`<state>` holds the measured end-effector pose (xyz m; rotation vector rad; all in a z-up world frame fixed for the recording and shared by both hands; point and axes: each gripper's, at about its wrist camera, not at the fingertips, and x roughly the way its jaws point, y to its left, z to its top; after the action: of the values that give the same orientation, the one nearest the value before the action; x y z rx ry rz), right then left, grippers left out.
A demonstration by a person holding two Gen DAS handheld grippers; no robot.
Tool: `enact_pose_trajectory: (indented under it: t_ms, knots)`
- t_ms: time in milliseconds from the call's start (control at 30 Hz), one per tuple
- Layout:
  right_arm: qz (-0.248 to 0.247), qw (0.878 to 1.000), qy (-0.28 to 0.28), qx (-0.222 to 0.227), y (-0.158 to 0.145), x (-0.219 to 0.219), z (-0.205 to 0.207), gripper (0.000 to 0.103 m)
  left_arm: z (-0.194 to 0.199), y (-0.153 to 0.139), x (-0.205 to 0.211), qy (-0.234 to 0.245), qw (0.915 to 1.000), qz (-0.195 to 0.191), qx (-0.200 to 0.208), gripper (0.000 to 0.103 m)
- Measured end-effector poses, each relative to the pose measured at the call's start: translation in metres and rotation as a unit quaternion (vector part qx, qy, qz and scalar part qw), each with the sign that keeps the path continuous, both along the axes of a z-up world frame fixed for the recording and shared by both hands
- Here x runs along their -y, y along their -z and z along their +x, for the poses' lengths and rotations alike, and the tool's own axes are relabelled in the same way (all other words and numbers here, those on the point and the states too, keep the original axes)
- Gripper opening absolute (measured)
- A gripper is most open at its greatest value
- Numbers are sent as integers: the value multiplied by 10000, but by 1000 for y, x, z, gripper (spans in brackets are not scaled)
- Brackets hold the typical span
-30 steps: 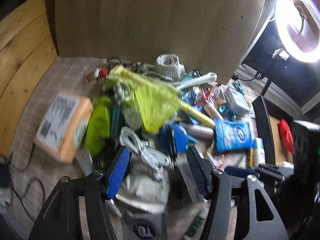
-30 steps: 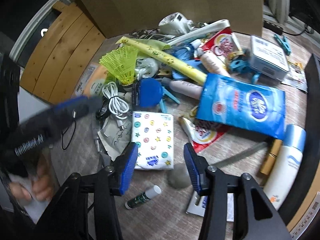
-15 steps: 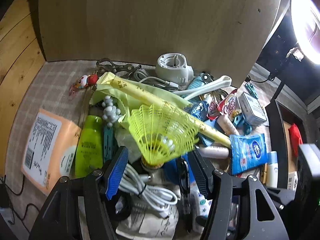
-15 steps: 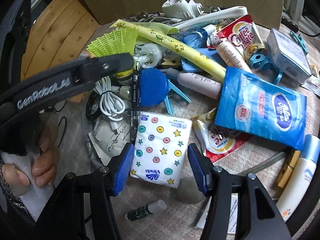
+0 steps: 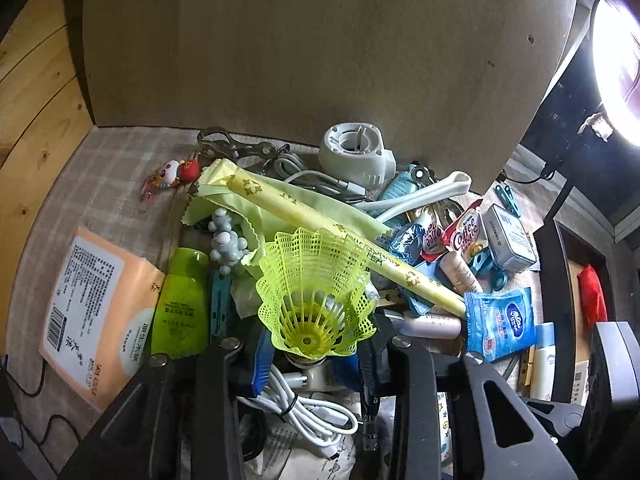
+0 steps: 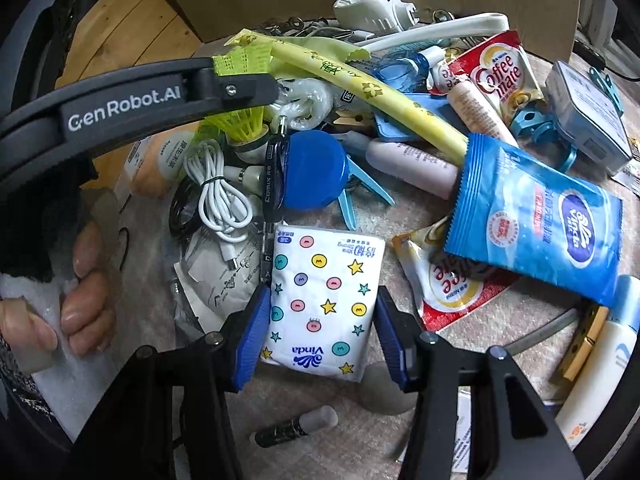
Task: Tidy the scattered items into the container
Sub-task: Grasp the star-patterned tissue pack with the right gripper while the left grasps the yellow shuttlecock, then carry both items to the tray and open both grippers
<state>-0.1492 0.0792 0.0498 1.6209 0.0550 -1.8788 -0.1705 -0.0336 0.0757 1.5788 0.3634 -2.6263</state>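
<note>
While L tool (image 5: 316,354) closes round yellow shuttlecock (image 5: 316,300), pads touching | R tool (image 6: 320,336) closing, tissue pack (image 6: 324,304) btwn pads, not yet clamped | bench (image 6: 500,312) cluttered

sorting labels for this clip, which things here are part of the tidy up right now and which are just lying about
In hand now:
left gripper, closing on yellow shuttlecock
right gripper, closing around tissue pack

Lying about:
blue wipes packet
white cable
glue stick

One yellow shuttlecock (image 5: 316,300); one white coiled cable (image 6: 218,196); two Vinda packs: patterned tissue pack (image 6: 324,304), blue wipes pack (image 6: 536,224); two Coffee-mate sachets (image 6: 502,74) (image 6: 444,280); one green tube (image 5: 182,304); one blue round lid (image 6: 316,170)
</note>
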Motion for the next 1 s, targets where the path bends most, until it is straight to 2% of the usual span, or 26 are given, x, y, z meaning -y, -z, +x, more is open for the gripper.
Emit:
enact_pose_trajectory:
  t_ms: [167,333,567,767,1000]
  knots:
    - [-116,9999,97,-30,-9,-5,3,49,11,-12,1,-16,9998,-79,-160,31]
    - [-164,9994,163,-256,-27,-12,8,49,21,-24,-1,27,9996,-60,-269,29]
    - [-318,9975,445,-458,-53,-54,14,49,35,-48,-26,309,9983,-50,-489,29]
    - [-328,9938,801,-701,-74,-105,14,49,44,-66,-67,697,9955,78,-643,29]
    - [-49,9844,1438,-1012,-92,-185,21,49,52,-74,-143,1420,9877,270,-591,29]
